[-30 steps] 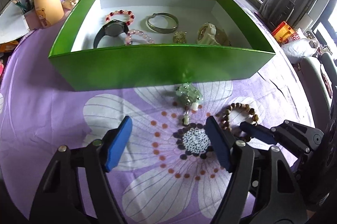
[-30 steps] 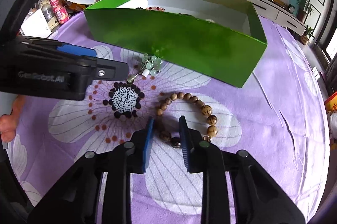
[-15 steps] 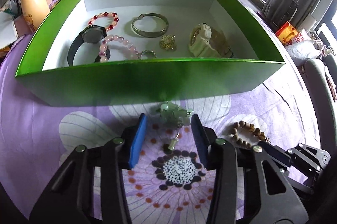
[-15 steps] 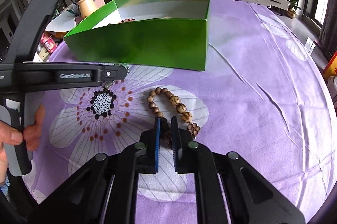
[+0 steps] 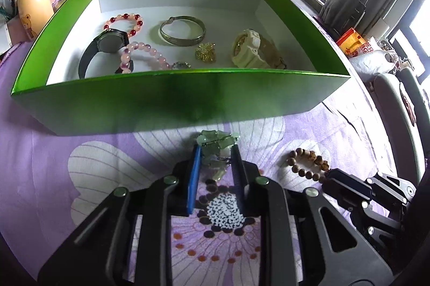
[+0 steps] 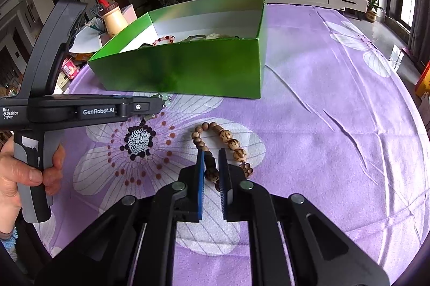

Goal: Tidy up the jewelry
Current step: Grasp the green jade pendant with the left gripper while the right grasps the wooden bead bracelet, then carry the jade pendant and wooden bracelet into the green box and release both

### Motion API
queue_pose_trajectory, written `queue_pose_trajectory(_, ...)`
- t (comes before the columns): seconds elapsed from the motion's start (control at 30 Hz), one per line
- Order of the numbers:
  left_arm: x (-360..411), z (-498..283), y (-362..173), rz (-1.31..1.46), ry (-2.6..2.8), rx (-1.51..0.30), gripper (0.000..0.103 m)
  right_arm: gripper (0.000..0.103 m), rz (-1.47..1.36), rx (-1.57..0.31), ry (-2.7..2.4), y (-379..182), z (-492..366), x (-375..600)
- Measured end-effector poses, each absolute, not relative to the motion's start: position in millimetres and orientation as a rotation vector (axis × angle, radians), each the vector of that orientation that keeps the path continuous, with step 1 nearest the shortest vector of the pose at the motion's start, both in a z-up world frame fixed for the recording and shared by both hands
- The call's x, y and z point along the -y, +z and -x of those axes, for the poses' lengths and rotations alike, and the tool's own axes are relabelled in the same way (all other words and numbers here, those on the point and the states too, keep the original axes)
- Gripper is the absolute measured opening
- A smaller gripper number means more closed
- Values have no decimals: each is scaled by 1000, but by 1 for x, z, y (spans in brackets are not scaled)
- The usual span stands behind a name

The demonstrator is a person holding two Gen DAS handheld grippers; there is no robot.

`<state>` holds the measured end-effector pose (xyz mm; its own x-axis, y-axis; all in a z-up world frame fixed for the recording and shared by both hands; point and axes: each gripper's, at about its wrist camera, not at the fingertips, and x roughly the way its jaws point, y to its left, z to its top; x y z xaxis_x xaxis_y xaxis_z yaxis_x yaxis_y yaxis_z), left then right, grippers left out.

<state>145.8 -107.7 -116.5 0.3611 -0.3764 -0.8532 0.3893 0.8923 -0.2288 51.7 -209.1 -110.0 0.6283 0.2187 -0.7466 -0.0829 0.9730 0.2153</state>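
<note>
Purple flowered cloth covered the desk (image 6: 309,103), with a living room of white drawers and a teal wall behind it. A second before, both tools had stood wider: the left hand-held gripper (image 5: 215,154) had been spread well short of the green bead charm (image 5: 215,145), and the right hand-held gripper (image 6: 211,159) had been only partly drawn in around the wooden bead bracelet (image 6: 223,136).

By this moment the left one had come forward, and its jaws were closing with the green charm between them; the pads looked to be touching the beads, though the squeeze was not finished. The right one was pressed together on the near, dark beads of the wooden bracelet, the rest of the loop lying on the cloth ahead of its tips. Neither piece looked lifted yet.

Just beyond both tools stood the green box (image 5: 188,97), already holding a black watch (image 5: 107,46), a red bead bracelet (image 5: 126,20), a pink bead bracelet (image 5: 145,52), a silver bangle (image 5: 182,30), a gold brooch (image 5: 205,52) and a cream watch (image 5: 250,48).

Judging by that, these two were the last pieces visible outside the box, and both were nearly secured for carrying over its near wall.
</note>
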Motion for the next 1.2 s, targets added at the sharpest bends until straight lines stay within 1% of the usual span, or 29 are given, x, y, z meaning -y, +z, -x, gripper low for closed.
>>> queue_pose_trajectory(0.03, 106, -145, -115, -12, -494, -1094, 20, 10, -169, -872, 174, -109, -51, 209)
queue_pose_trajectory(0.1, 104, -142, -112, -19, -495, -1088, 20, 10, -179, -865, 175, -106, -49, 212)
queue_pose_trajectory(0.37, 86, -124, -94, -40, -513, -1066, 19, 10, -217, -838, 191, -90, -43, 215)
queue_pose_trajectory(0.7, 59, -115, -69, -19, -515, -1047, 19, 10, -209, -771, 197, -54, -34, 211)
queue_pose_trajectory(1.2, 48, -103, -35, -37, -505, -999, 19, 10, -182, -710, 213, -20, -34, 197)
